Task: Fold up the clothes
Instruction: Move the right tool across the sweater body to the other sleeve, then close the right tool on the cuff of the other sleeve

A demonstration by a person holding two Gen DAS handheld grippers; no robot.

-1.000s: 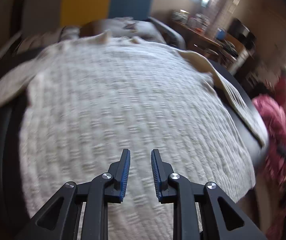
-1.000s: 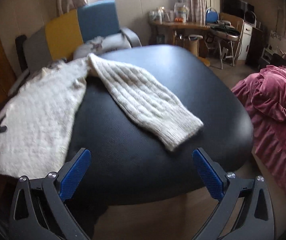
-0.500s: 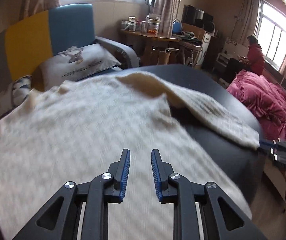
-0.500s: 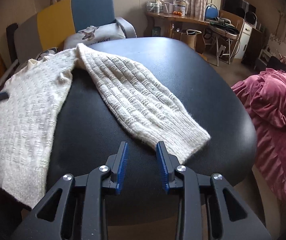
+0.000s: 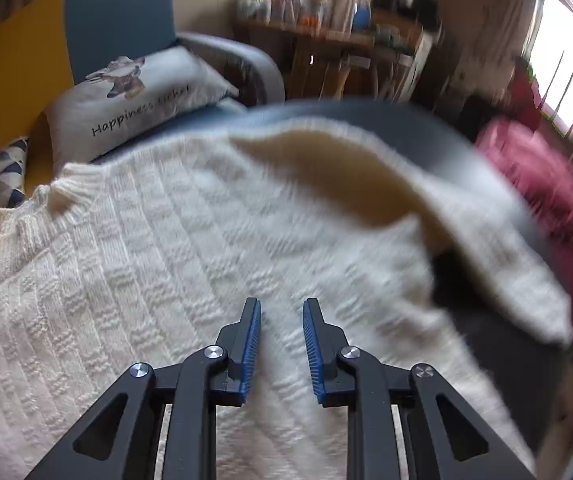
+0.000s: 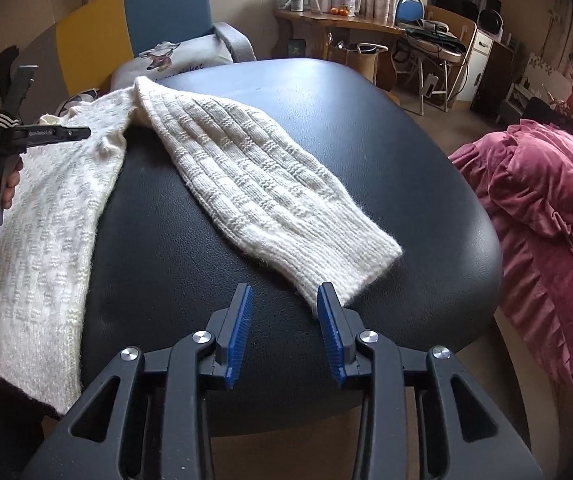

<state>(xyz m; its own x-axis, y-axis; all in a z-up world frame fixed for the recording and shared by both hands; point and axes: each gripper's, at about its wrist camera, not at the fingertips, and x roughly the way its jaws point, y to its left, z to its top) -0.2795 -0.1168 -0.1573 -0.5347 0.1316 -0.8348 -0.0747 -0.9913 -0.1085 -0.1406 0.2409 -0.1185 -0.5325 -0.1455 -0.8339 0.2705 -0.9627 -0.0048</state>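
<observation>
a lived-in room, black padded table [image 6: 326,128] in the middle, pink bedding [image 6: 546,216] out at three o'clock. cream knit sweater [image 6: 38,208] spread on the table, one sleeve [image 6: 262,188] running toward five o'clock. only the right wrist view shows the cuff: right gripper [image 6: 284,300] jaws part open, nothing between them, right pad just beside the cuff corner. left wrist view, blurred, has the left gripper [image 5: 281,312] over the sweater body, jaws narrowly apart, empty.

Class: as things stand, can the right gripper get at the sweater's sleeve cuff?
Probably yes: the right gripper hangs open right at the sleeve cuff, which lies flat on the black table with nothing in between.
</observation>
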